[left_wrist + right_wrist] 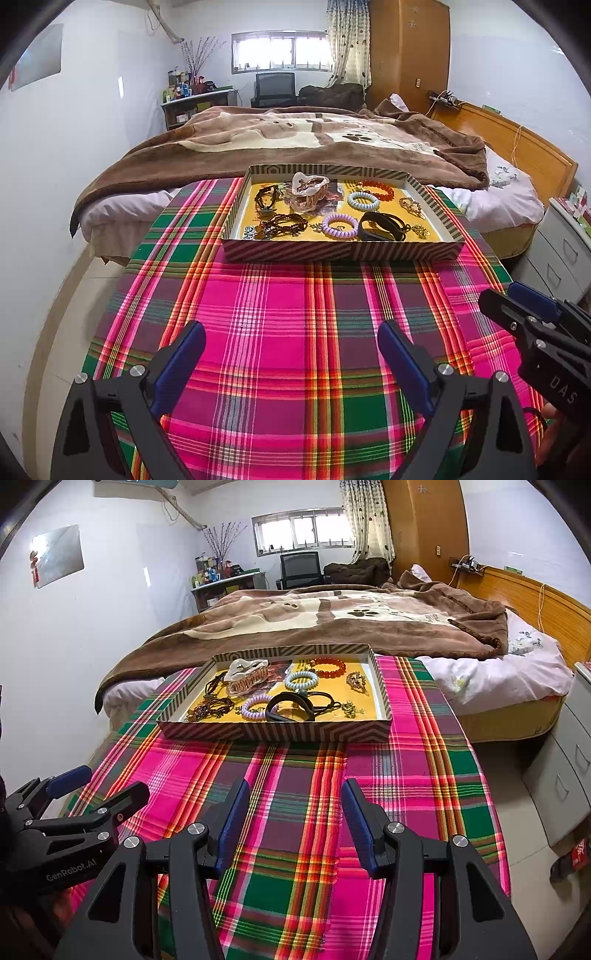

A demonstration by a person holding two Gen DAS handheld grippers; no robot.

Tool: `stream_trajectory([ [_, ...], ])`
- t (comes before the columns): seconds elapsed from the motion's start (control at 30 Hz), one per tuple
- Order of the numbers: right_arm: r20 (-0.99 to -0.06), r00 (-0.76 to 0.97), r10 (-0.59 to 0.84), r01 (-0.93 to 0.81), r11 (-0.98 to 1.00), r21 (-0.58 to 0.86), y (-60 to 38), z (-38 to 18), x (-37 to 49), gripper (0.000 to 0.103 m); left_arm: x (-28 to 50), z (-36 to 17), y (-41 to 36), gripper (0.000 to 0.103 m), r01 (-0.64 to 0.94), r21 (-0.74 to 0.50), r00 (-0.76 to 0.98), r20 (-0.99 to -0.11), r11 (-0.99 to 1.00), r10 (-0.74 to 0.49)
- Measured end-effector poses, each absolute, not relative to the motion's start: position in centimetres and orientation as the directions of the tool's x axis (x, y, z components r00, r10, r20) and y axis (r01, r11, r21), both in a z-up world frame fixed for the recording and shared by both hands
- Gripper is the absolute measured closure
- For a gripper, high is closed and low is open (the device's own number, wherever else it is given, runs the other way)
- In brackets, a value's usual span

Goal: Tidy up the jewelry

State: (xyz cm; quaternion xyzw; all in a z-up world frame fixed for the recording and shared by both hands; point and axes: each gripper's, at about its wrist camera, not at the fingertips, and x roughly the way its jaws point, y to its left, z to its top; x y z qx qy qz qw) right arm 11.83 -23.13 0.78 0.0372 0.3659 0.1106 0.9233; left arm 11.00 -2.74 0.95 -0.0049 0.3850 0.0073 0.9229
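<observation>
Two ribbed coil hair ties (363, 200) (340, 225)

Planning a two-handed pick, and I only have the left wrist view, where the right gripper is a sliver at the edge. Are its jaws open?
Observer: Yes. The right gripper is open with nothing between its pads. It hangs over the plaid cloth, short of the tray.
Operator: Anything on the floor on that side?
Observer: A dark thing with a red label lies on the tiles, by the drawer unit.
Operator: Does my left gripper show from there?
Observer: Yes. The left gripper shows side-on at the left edge of that view, with white lettering on its body.
</observation>
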Motion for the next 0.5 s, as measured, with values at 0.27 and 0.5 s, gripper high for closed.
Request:
stream_trajectory([
  [0.27, -0.672, 0.704, 0.231, -0.177, 0.973, 0.149, -23.13, 0.47, 11.90, 0.051, 11.17, 0.69, -2.73, 0.008, -0.020, -0.005, 0.697, -0.717, 1.000, 0.011],
  [0.5, -0.673, 0.703, 0.231, -0.177, 0.973, 0.148, -23.08, 0.38, 11.92, 0.051, 11.21, 0.69, -2.82, 0.008, -0.008, -0.008, 0.695, -0.719, 1.000, 0.000],
])
